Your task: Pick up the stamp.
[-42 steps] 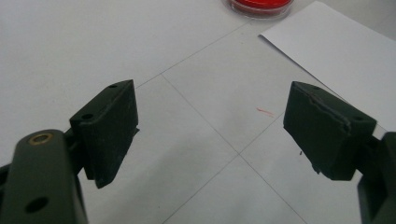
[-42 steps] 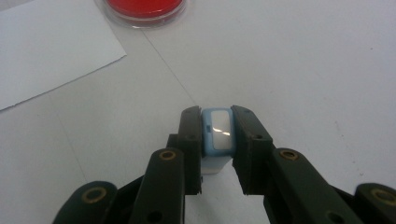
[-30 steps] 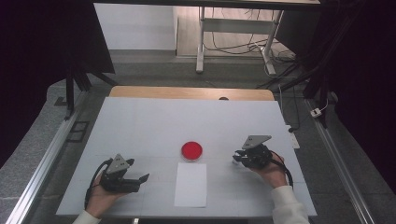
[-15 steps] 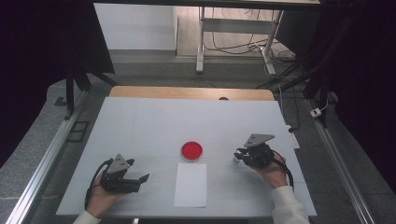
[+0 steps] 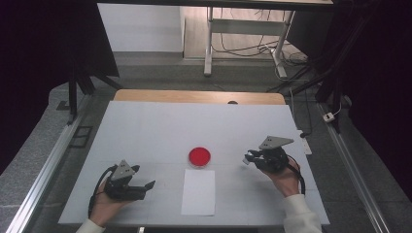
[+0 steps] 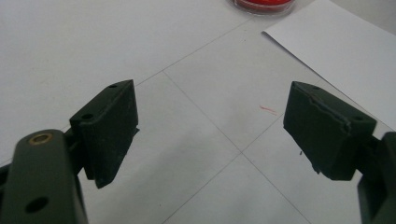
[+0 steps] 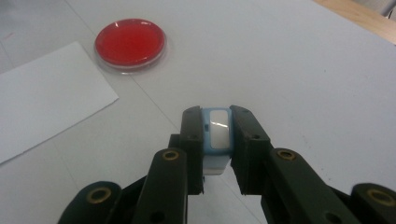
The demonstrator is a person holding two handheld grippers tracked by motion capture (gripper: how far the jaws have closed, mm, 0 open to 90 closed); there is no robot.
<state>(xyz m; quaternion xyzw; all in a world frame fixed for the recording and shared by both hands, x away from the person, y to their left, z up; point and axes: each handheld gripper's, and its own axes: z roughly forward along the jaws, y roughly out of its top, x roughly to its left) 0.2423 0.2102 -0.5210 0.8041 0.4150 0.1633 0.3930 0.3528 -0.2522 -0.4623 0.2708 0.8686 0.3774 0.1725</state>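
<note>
The right hand-held gripper (image 7: pixel 216 140) is clenched on a small light-blue block with a white face (image 7: pixel 218 133), its two black jaws pressing the block's sides so that the white face looks up and forward past the jaw tips. It looks like a small stamp, and a grip by the sides would leave its working end free to be pressed down; which end that is cannot be told here. In the high view the right hand-held gripper (image 5: pixel 256 158) sits just above the counter (image 5: pixel 160 126), to the right of the red dish (image 5: pixel 199 156) and level with it, the block a pale speck at its tip.

That dish, a shallow round clear one filled with red (image 7: pixel 130 43), is taken here as the landmark. It may well be an ink pad, laid within easy reach of the block. Directly on the person's side of the dish, nearly touching it, lies a white sheet of paper (image 5: pixel 198 191), flat and square to the counter edge; judging by the layout, it is the place for a print once the block has been inked.

The left hand-held gripper (image 5: pixel 144 187) rests on the counter well to the left of the dish and nearer the person, released, its jaws wide apart with bare counter between them (image 6: pixel 212 135). It points towards the sheet, probably ready to steady the paper.
</note>
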